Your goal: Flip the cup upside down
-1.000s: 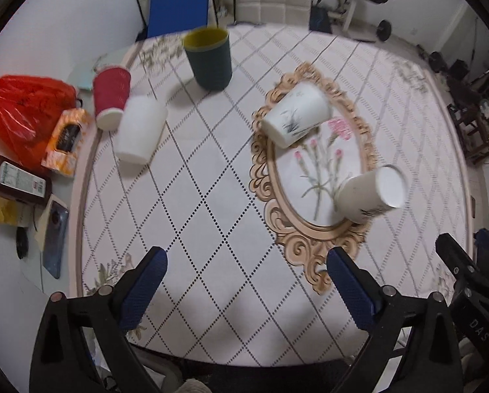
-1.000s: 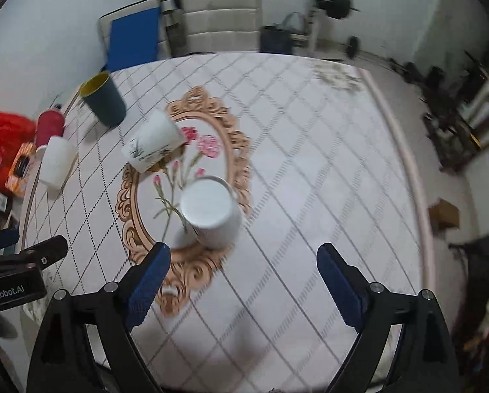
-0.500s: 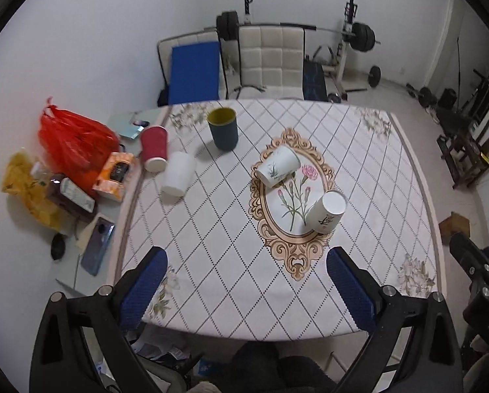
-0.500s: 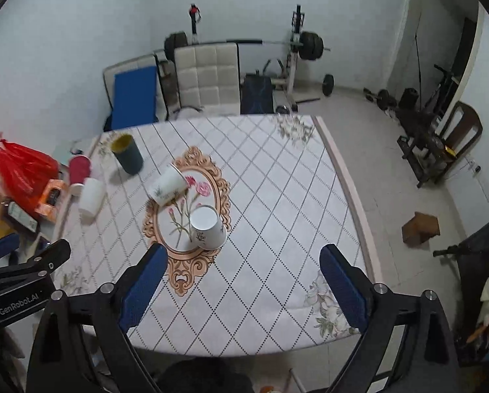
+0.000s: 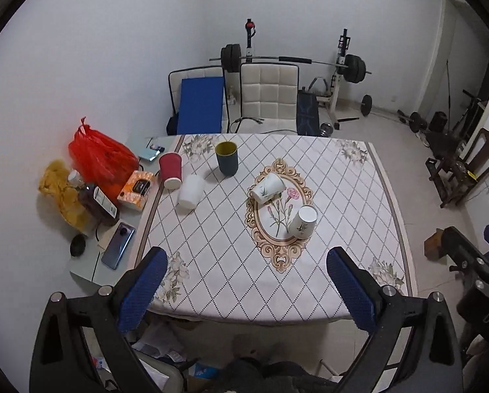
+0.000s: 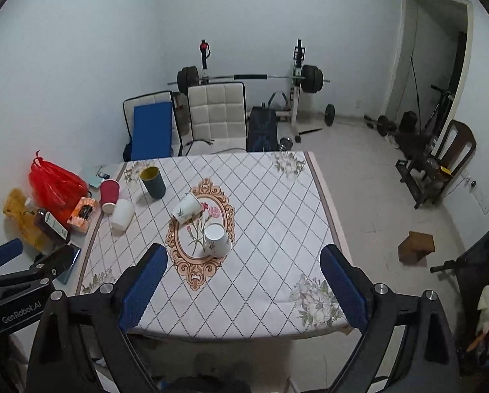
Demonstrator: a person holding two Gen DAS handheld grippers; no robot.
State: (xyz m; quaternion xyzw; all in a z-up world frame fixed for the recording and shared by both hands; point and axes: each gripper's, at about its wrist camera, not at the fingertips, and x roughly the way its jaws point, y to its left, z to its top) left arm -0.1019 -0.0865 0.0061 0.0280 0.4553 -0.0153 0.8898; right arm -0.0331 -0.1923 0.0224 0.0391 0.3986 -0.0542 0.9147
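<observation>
Two white paper cups with a plant print stand upside down on the floral oval of the tablecloth: the near one [image 5: 304,222] [image 6: 217,239] and the far one [image 5: 267,188] [image 6: 187,207]. My left gripper [image 5: 246,290] is open and empty, high above and behind the table's near edge. My right gripper [image 6: 242,283] is open and empty too, equally far back. Its body shows at the right of the left wrist view [image 5: 473,275].
A dark blue cup [image 5: 227,158] stands upright at the back left, next to an upside-down red cup [image 5: 171,170] and plain white cup [image 5: 190,192]. A red bag [image 5: 98,157], tissue box, bottle and phone [image 5: 118,245] sit on a side surface left. Chairs and weights stand behind.
Both grippers have pulled up and far back from the table, so the cups look much smaller. The cups have not moved. Both grippers stay open.
</observation>
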